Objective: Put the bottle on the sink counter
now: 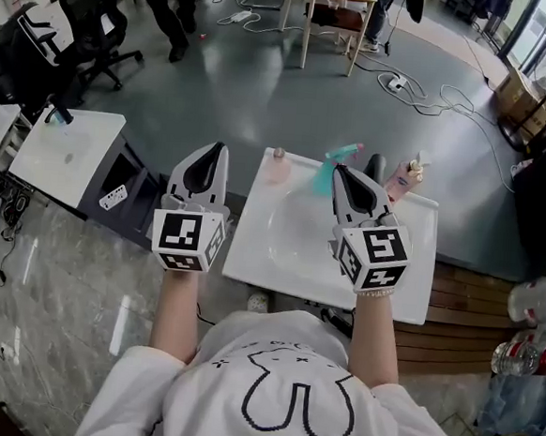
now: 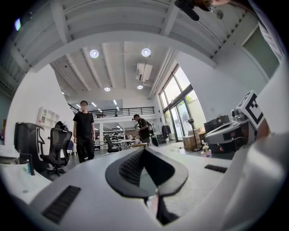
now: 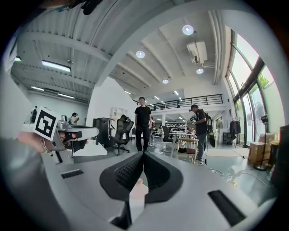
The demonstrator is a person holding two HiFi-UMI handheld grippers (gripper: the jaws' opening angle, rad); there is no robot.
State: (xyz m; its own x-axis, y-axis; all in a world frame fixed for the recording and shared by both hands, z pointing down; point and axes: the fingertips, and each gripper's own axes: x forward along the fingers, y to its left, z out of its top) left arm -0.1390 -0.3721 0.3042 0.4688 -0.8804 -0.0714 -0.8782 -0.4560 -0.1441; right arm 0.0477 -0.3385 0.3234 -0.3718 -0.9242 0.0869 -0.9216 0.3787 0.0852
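Clenched empty, left claw point(image 1: 211, 153) and right claw point(image 1: 346, 175) are held clear — teal plastic spray bottle point(image 1: 326, 174) stands on white sink tabletop point(image 1: 252, 250).

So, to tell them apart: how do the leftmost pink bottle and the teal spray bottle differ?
The pink bottle is pale with a small round cap; the teal spray bottle has a trigger head. The pink bottle shows fully; the teal spray bottle is partly hidden behind the right gripper. Both stand at the sink counter's back edge.
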